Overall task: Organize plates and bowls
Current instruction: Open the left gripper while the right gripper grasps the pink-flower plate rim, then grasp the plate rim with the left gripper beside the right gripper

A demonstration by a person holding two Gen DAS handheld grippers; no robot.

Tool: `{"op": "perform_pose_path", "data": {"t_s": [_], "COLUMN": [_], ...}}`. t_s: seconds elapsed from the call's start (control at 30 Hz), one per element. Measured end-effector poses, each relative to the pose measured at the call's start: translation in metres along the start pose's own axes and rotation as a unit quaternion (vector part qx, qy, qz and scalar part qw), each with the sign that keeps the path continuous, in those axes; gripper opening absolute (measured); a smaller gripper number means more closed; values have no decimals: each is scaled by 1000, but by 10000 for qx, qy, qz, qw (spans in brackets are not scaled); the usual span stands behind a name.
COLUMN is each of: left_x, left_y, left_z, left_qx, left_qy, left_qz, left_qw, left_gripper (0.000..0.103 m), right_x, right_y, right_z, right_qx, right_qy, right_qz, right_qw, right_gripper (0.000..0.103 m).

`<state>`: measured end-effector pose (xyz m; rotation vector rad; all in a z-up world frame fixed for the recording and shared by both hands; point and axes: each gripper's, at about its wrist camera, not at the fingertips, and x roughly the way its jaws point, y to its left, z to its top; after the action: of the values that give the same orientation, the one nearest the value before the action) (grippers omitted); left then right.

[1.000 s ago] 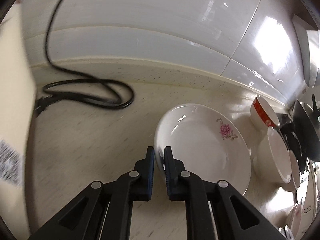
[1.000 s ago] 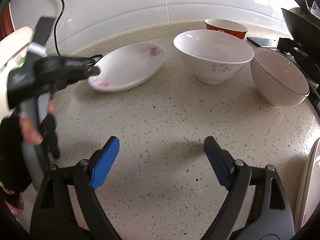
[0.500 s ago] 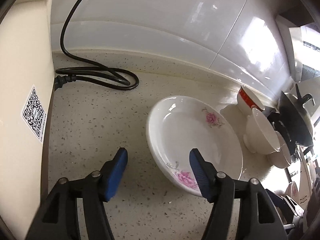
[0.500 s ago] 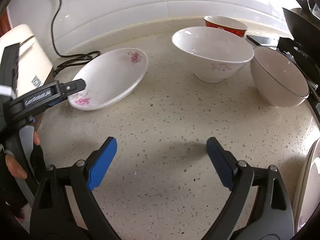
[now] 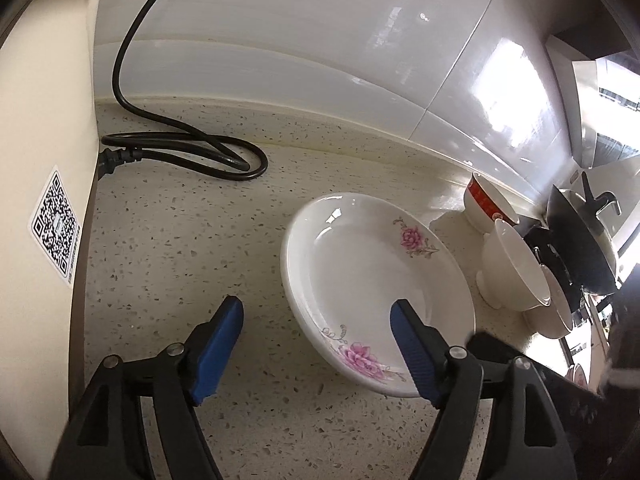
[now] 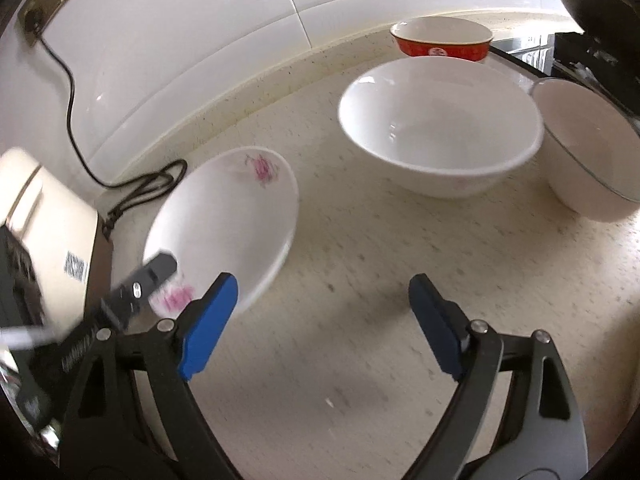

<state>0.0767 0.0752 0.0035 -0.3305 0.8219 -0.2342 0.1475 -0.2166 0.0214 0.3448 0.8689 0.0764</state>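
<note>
Nearest in the left wrist view, the left gripper (image 5: 316, 334) stands with its blue pads spread wide — its jaws have just been opening, and nothing is pinched between them. The near rim of the flowered plate (image 5: 372, 280) lies in the gap toward the right pad, but neither pad presses on it. The plate sits flat on the speckled countertop (image 5: 180, 248), a pink flower at its near edge and another on its far side. To the left of the gripper rises a cream appliance (image 5: 44, 152) bearing a QR sticker (image 5: 56, 226). Beyond the plate a black power cord (image 5: 188, 148) loops on the counter and climbs the white tiled wall (image 5: 320, 32). In the right wrist view, the right gripper (image 6: 322, 324) hangs open over bare counter, holding nothing; the same plate lies just past its left pad, with the tip of the left gripper over the plate's near rim, blurred. Farther on stands a large white bowl (image 6: 440, 128), with a second pale bowl (image 6: 592, 160) close beside it on the right — whether they touch I cannot tell. Farthest back, near the wall, sits a red bowl (image 6: 440, 42), and dark cookware (image 6: 592, 4) fills the upper right corner.
</note>
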Motion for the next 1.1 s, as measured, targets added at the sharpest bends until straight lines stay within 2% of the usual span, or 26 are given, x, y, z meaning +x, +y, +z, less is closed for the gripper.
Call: {"op": "perform_pose_path", "data": {"t_s": [0.17,0.23,0.27,0.4,0.6,0.7,0.8,0.87,0.9,0.93,1.0,1.1], "left_x": [-1,-1,-1,-1,-2,-2,2,4,5,6,7,1], "left_y": [2,2,2,1,1,0,-10,-16,-19,-22,-25,-23], "left_z": [1,1,1,1,1,1,2,2,2,1,0,-5], "left_qx": [8,12,9,6,44,120,440,629,733,838,906,757], "left_qy": [7,9,8,8,17,43,223,297,330,389,532,599], "left_qz": [-50,-59,-56,-45,-9,35,208,186,244,247,157,105], "left_qw": [10000,10000,10000,10000,10000,9999,9986,9974,9965,9954,9943,9953], "left_gripper": [80,80,80,81,81,81,80,71,61,43,24,21], "right_x": [15,22,25,36,22,4,-6,-14,-15,-18,-19,-19], "right_y": [12,19,23,38,30,18,7,0,-3,-7,-14,-18], "right_z": [17,22,23,27,14,-1,-10,-17,-19,-21,-23,-23], "right_qx": [122,-10,-122,-601,-678,-690,-577,-508,-453,-342,-106,-28], "right_qy": [-17,15,37,163,141,129,169,217,237,258,338,369], "right_qz": [27,-21,-92,-274,-142,-136,-40,72,103,140,317,333], "right_qw": [9999,10000,9999,9977,9975,9974,9982,9984,9986,9990,9989,9988], "right_gripper": [83,68,64,29,17,18,18,18,18,18,19,20]}}
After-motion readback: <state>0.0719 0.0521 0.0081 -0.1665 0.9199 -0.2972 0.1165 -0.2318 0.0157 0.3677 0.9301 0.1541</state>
